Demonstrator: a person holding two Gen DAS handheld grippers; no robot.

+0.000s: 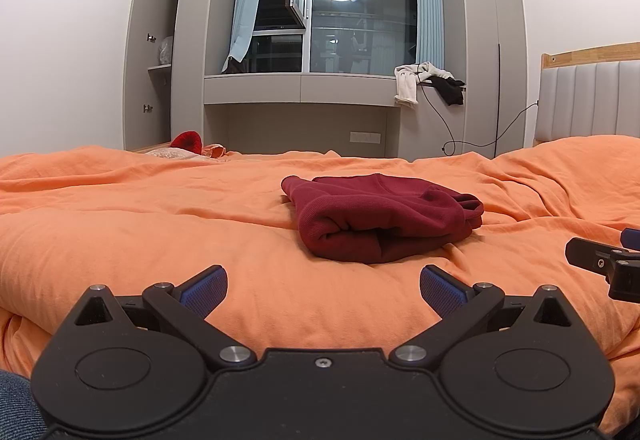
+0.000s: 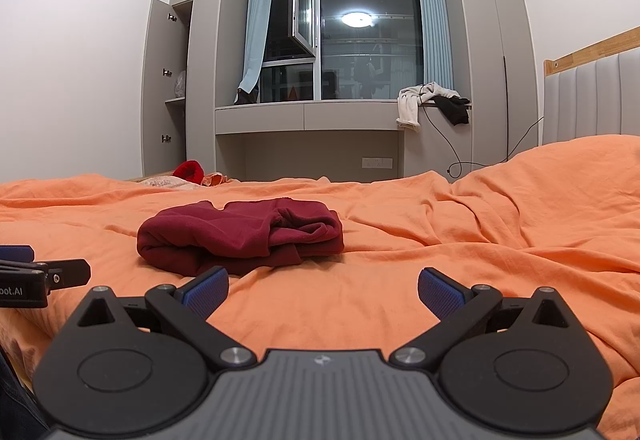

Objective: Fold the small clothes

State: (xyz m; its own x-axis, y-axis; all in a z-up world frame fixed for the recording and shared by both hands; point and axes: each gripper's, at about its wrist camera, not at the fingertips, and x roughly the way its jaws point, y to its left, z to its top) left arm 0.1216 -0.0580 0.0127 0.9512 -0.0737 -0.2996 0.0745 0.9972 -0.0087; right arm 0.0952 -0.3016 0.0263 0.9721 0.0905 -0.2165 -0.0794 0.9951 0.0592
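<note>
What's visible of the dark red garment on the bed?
The dark red garment is a soft, knit-looking cloth folded into a thick, rumpled bundle with rolled edges and a looser flap on top. It lies on the orange bedcover, ahead of both open grippers; neither touches it. Its type cannot be told.

Left gripper (image 1: 323, 290): fingers (image 1: 204, 290) spread wide, empty, at bottom centre of frame. Right gripper (image 2: 323, 290): fingers (image 2: 440, 292) likewise spread wide, empty, bottom centre of its view.
</note>
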